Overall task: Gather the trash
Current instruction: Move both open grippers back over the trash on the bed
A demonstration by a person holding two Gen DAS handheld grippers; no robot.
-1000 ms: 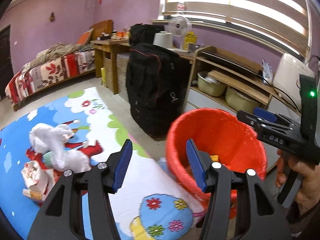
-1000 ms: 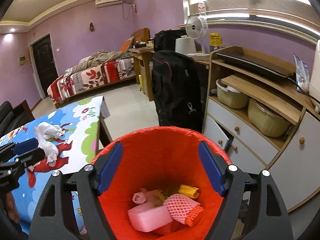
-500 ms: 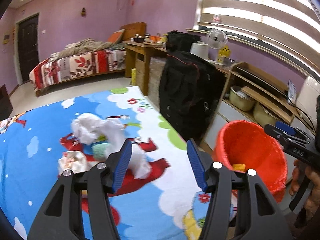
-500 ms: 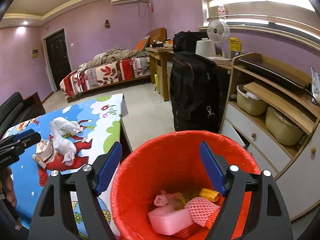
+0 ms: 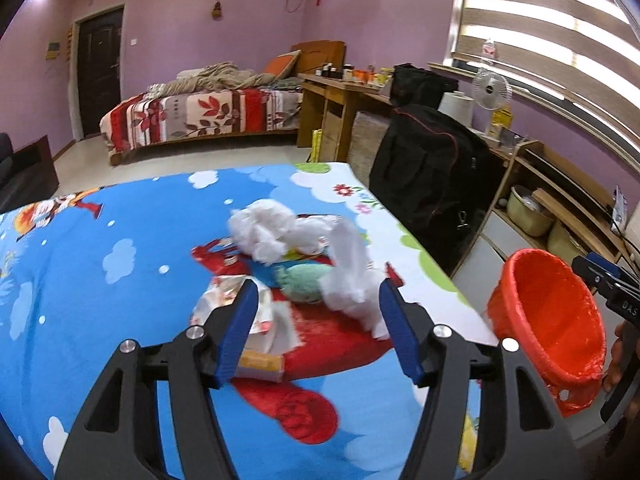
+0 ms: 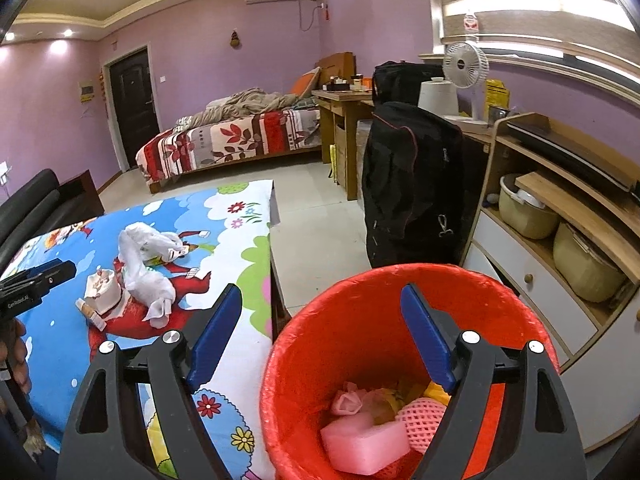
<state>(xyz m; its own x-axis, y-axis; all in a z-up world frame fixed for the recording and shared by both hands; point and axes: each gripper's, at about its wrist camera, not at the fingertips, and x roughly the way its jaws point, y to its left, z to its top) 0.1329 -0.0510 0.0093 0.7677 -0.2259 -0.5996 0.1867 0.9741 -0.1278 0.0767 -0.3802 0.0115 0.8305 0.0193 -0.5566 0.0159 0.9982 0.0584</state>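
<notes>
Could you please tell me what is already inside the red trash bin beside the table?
The red trash bin holds a pink foam block, a pink foam net sleeve, a crumpled pink wrapper and yellow scraps. Whatever lies beneath them is covered.

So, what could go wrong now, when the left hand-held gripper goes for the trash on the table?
1. The trash lies bunched: white tissue, a green wad and a wrapper. The left hand-held gripper, jaws opening and empty, may grab only part or drag the rest.
2. The red bin stands off the table edge, so a loose piece may drop on the floor on the way.
</notes>
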